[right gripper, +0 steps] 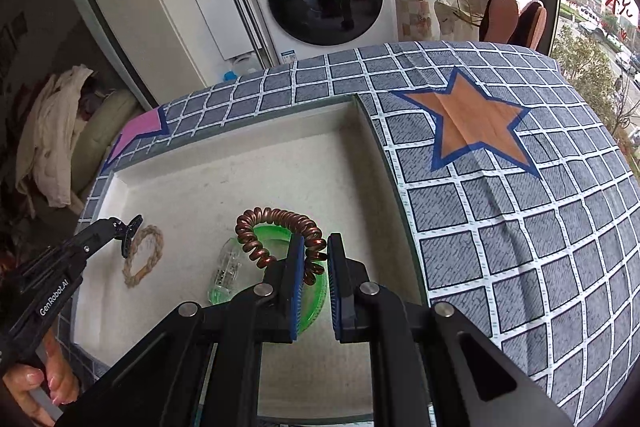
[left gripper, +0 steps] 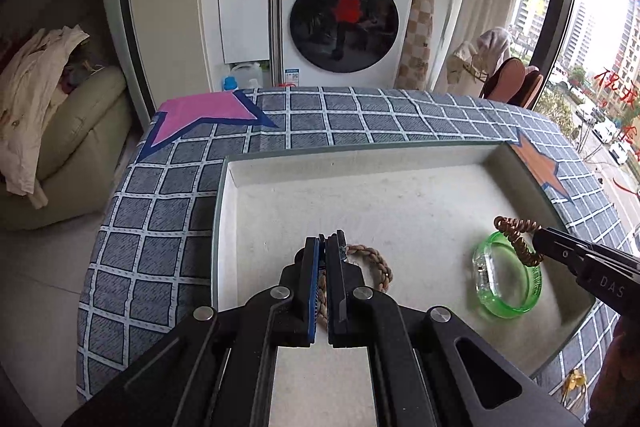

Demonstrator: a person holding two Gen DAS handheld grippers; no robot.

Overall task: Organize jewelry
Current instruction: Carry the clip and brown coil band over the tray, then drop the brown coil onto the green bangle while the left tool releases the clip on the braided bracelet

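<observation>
A shallow white tray (left gripper: pixel 360 183) sits on the checked cloth. My left gripper (left gripper: pixel 325 247) is shut on a braided tan rope bracelet (left gripper: pixel 378 263), which passes between its fingers and hangs low over the tray's left part. The right wrist view shows that bracelet (right gripper: pixel 144 255) under the left gripper (right gripper: pixel 132 229). My right gripper (right gripper: pixel 316 247) is shut on a copper spiral coil bracelet (right gripper: pixel 272 221), held just above a green translucent bangle (right gripper: pixel 276 233) lying in the tray (right gripper: pixel 224 163). In the left wrist view the coil (left gripper: pixel 516 239) dangles from the right gripper (left gripper: pixel 538 237) over the bangle (left gripper: pixel 508 279).
The blue-grey checked tablecloth (right gripper: pixel 520 227) bears an orange star (right gripper: pixel 472 127) right of the tray and a pink star (left gripper: pixel 200 115) at the far left. A small gold piece (left gripper: pixel 572 383) lies on the cloth by the tray's near right corner. A washing machine (left gripper: pixel 344 15) stands behind the table. A hand (right gripper: pixel 48 383) grips the left tool.
</observation>
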